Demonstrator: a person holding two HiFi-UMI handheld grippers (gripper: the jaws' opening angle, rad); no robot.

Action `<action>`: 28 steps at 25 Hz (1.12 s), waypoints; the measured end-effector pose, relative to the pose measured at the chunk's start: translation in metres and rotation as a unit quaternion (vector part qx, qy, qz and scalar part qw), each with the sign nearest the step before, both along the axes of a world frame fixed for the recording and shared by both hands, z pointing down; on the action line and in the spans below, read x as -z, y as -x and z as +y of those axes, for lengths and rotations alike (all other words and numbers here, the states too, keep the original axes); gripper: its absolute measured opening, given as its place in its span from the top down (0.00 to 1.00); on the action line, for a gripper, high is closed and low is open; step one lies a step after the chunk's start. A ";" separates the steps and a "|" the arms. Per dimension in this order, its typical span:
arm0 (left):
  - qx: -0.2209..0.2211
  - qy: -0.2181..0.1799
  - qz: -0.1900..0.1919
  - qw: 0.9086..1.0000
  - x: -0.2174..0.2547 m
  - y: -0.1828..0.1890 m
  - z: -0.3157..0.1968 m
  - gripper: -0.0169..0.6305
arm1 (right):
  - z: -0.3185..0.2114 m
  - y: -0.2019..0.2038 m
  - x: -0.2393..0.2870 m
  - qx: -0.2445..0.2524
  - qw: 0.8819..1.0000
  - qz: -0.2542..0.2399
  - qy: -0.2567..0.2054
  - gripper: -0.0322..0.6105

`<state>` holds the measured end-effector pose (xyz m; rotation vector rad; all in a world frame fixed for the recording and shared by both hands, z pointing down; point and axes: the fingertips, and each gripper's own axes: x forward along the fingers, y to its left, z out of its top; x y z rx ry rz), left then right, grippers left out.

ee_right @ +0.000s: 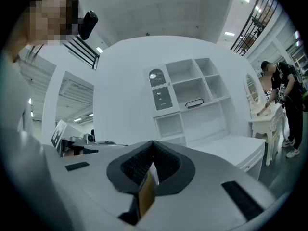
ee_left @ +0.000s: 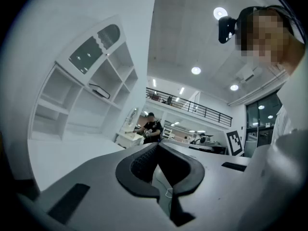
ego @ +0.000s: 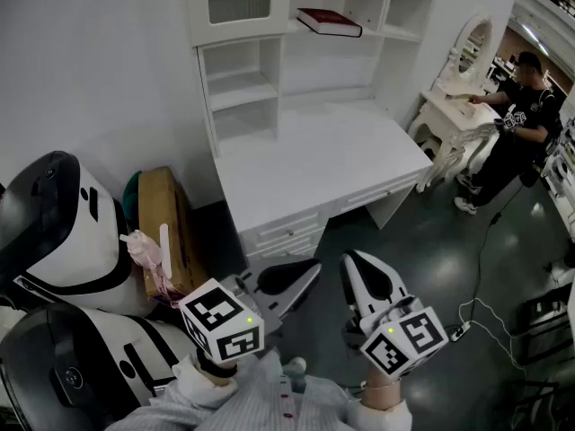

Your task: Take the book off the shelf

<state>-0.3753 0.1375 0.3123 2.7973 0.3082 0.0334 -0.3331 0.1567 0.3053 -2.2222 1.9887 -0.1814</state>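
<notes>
A dark red book [ego: 328, 21] lies flat on the upper shelf of the white hutch [ego: 269, 34] that stands on a white desk [ego: 314, 164]. The same book [ee_left: 99, 91] shows small in the left gripper view, and it [ee_right: 194, 103] shows far off in the right gripper view. My left gripper [ego: 308, 274] and right gripper [ego: 352, 260] hover side by side in front of the desk, well short of the shelf. Both are shut with nothing between their jaws. Seen along its own jaws, the left gripper [ee_left: 156, 146] is empty, and so is the right gripper [ee_right: 153, 143].
A cardboard box [ego: 166, 232] stands left of the desk beside white and black machine housings [ego: 54, 232]. A person [ego: 521, 106] stands at a white vanity table [ego: 454, 106] at the right. Cables [ego: 476, 317] lie on the dark floor.
</notes>
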 end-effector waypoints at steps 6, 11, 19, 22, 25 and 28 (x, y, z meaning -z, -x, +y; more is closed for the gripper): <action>-0.001 -0.005 0.004 1.000 0.003 -0.007 0.007 0.96 | 0.006 -0.006 0.002 0.002 1.000 -0.003 -0.006 0.93; -0.005 -0.010 0.005 1.000 0.004 -0.012 0.021 0.96 | 0.020 -0.008 0.003 0.001 1.000 -0.003 -0.010 0.93; -0.009 -0.014 0.004 1.000 0.000 -0.013 0.052 0.96 | 0.050 -0.010 -0.002 0.000 1.000 -0.010 -0.015 0.93; -0.008 -0.013 0.000 1.000 -0.004 -0.011 0.059 0.96 | 0.057 -0.008 -0.005 0.002 1.000 -0.012 -0.014 0.93; -0.006 -0.014 -0.005 1.000 -0.006 -0.014 0.057 0.96 | 0.056 -0.010 -0.007 0.005 1.000 -0.015 -0.012 0.93; -0.001 -0.013 -0.006 1.000 -0.008 -0.020 0.050 0.96 | 0.049 -0.015 -0.012 0.011 1.000 -0.021 -0.012 0.93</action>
